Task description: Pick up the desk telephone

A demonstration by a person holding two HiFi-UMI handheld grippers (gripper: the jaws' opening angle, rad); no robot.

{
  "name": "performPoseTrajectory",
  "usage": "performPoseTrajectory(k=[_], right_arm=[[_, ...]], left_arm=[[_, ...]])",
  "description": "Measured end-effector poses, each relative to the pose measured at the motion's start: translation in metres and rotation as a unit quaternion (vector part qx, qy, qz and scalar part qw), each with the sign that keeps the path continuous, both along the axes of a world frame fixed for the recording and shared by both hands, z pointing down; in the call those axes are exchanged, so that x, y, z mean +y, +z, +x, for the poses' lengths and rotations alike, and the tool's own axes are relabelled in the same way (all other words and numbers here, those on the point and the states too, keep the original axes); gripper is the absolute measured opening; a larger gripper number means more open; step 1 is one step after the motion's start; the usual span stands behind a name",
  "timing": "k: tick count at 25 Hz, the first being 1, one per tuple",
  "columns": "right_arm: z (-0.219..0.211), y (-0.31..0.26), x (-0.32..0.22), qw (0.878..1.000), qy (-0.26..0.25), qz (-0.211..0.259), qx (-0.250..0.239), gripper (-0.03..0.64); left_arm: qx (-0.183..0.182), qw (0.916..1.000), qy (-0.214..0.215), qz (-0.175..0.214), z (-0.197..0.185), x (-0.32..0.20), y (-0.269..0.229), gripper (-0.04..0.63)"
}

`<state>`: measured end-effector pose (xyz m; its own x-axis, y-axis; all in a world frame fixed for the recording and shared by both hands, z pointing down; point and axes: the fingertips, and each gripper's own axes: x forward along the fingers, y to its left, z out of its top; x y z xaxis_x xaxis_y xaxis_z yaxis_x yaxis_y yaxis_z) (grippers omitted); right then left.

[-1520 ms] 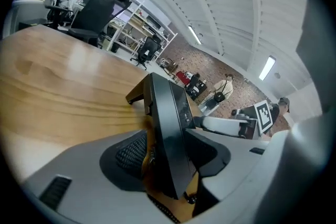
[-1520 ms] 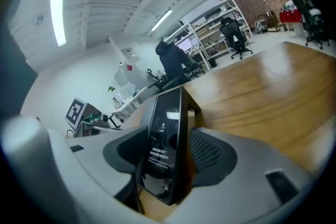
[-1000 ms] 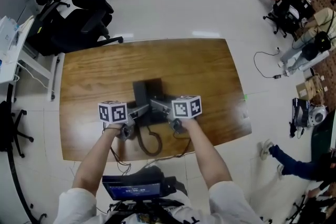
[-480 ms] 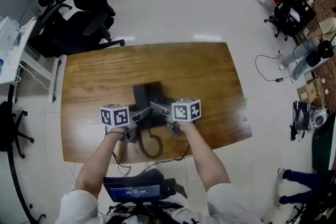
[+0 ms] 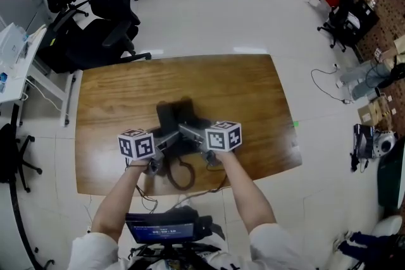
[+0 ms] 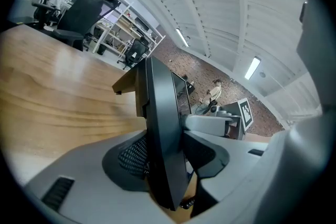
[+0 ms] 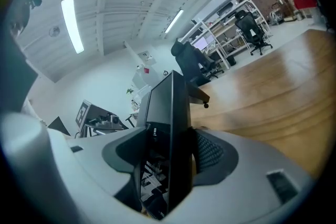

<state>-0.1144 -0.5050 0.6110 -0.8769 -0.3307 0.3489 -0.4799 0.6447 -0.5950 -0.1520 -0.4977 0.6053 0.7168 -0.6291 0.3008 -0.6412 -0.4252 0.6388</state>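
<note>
The black desk telephone (image 5: pixel 178 119) is near the front middle of the wooden table (image 5: pixel 120 88), tilted and slightly blurred, just off the wood. My left gripper (image 5: pixel 168 141) clamps its left side and my right gripper (image 5: pixel 190 131) its right side. In the left gripper view the telephone (image 6: pixel 161 128) stands edge-on between the pads of the left gripper (image 6: pixel 167 162). The right gripper view shows the same thin black body (image 7: pixel 173 123) pressed between the pads of the right gripper (image 7: pixel 169 162). Its curly cord (image 5: pixel 181 175) loops toward the table's front edge.
A black office chair (image 5: pixel 104 6) stands behind the table's far left corner. A white desk (image 5: pixel 14 57) runs along the left. Cables and equipment (image 5: pixel 364 82) lie on the floor to the right. A screen device (image 5: pixel 161 226) hangs at my chest.
Both grippers have risen together with the telephone between them, and it has tipped a little off the table. A person at the lower right has walked nearly out of view.
</note>
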Motion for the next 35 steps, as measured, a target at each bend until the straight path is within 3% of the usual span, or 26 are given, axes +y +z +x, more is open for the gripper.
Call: performPoseTrajectory(k=[14, 35], right_arm=[[0.003, -0.070, 0.039, 0.997, -0.015, 0.071, -0.019, 0.276], [0.050, -0.174, 0.144, 0.981, -0.010, 0.186, -0.049, 0.283]], left_arm=[[-0.013, 0.9970, -0.030, 0.070, 0.003, 0.042, -0.070, 0.202], [-0.039, 0.9818, -0.045, 0.181, 0.052, 0.151, -0.176, 0.202]])
